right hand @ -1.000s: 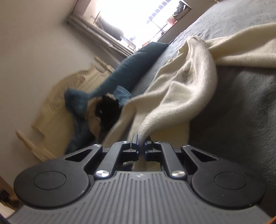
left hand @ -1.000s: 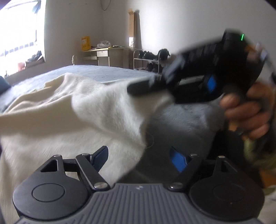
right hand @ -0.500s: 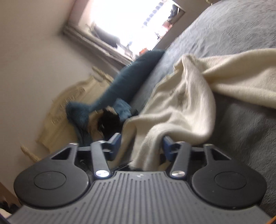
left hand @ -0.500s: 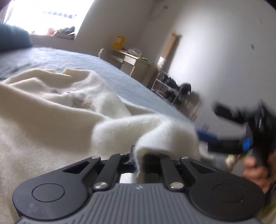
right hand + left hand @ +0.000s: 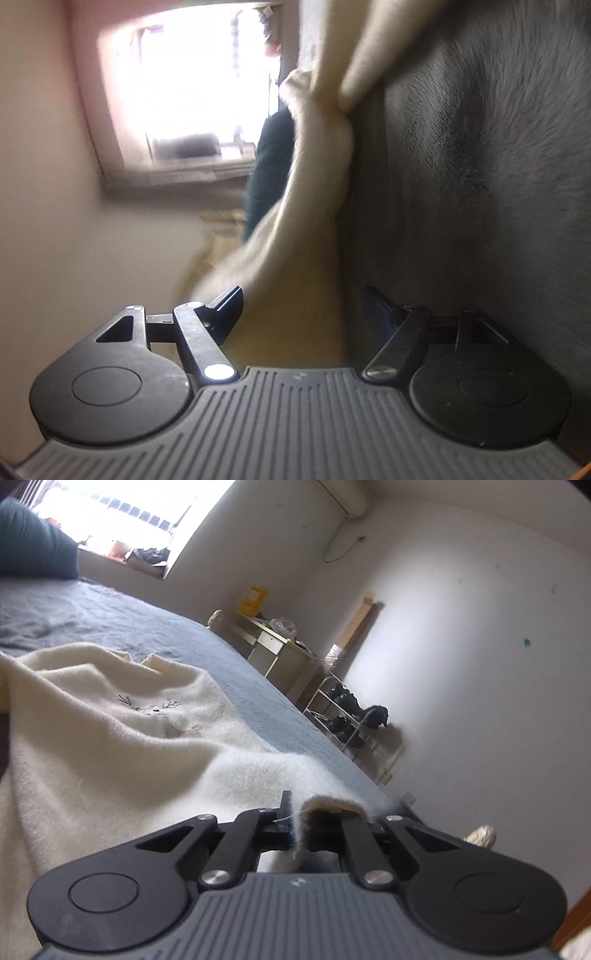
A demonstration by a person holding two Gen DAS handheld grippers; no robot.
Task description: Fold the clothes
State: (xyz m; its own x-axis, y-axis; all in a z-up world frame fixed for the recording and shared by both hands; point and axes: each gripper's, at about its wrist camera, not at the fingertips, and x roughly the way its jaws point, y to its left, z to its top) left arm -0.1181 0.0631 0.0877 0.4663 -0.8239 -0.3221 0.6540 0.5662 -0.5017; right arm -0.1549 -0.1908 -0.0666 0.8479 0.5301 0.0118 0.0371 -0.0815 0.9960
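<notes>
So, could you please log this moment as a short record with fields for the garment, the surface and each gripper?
garment: cream sweater, embroidered motif, lying rumpled
surface: grey-blue bed cover
left gripper: shut on an edge of the sweater
right gripper: open, cream fabric hanging between the fingers, not clamped
background: desk and shoe rack by the wall

The left hand-held gripper [image 5: 297, 821] was closed, its jaws pinching an edge of the cream garment [image 5: 110, 746], while the right hand-held gripper [image 5: 302, 304] was rolled sideways with its jaws spread wide, the fabric lying loose between them.
</notes>
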